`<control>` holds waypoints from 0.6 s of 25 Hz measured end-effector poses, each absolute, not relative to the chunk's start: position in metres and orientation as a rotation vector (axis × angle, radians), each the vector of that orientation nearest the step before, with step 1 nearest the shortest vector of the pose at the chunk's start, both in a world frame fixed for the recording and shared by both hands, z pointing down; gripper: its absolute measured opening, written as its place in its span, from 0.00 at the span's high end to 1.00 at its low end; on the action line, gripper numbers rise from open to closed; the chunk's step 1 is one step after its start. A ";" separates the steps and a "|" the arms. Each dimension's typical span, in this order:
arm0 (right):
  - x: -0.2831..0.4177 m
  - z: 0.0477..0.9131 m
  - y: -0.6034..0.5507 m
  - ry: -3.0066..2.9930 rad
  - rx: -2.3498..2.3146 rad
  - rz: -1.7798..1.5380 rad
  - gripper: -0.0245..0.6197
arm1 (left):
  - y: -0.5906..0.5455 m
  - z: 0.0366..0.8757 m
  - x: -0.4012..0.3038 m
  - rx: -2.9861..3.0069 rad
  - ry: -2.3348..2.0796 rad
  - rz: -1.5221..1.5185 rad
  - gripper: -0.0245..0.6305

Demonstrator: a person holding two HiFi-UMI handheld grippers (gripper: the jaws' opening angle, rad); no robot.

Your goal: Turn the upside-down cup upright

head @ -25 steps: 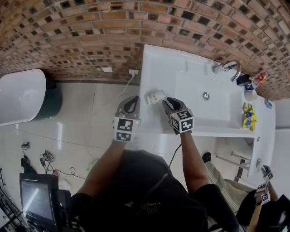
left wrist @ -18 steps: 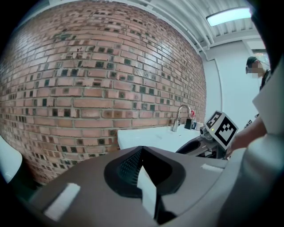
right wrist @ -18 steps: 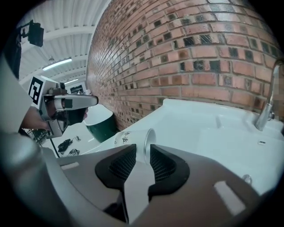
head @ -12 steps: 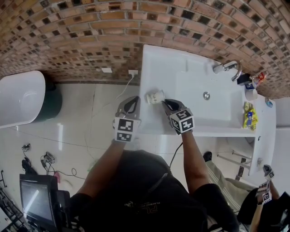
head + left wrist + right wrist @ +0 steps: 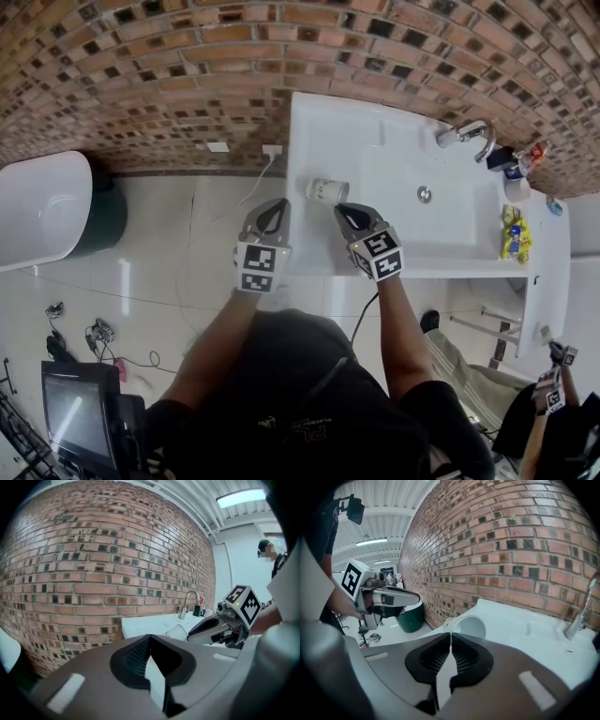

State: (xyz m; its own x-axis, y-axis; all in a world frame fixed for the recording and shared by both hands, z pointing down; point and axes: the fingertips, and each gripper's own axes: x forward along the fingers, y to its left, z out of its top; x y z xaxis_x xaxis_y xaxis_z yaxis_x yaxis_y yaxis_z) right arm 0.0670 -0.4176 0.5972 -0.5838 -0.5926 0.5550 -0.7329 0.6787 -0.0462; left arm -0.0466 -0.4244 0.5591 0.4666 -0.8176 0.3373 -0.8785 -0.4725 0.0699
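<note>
Left gripper (image 5: 273,211) hangs with jaws together, nothing in them, just off the left edge of the sink (image 5: 375,141). Right gripper (image 5: 339,208), jaws closing, pinches the rim of the cup (image 5: 327,190). The cup is tipped sideways over the sink's left ledge, with the brick wall (image 5: 169,75) beyond.

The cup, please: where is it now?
The cup is sideways at the sink's left end, its rim between the closing right tongs, in the head view.

The right hand-held gripper (image 5: 451,641) is closing its jaws on the white cup's (image 5: 469,626) thin rim, over the white surface (image 5: 520,620).
</note>
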 end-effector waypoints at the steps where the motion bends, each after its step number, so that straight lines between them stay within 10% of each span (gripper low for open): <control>1: 0.067 0.593 -0.416 -2.382 1.025 0.354 0.92 | -0.424 0.559 -0.047 2.482 -1.462 0.379 0.97; 15: 0.079 0.573 -0.366 -2.201 0.911 0.052 0.92 | -0.399 0.555 -0.037 2.491 -1.464 0.377 0.97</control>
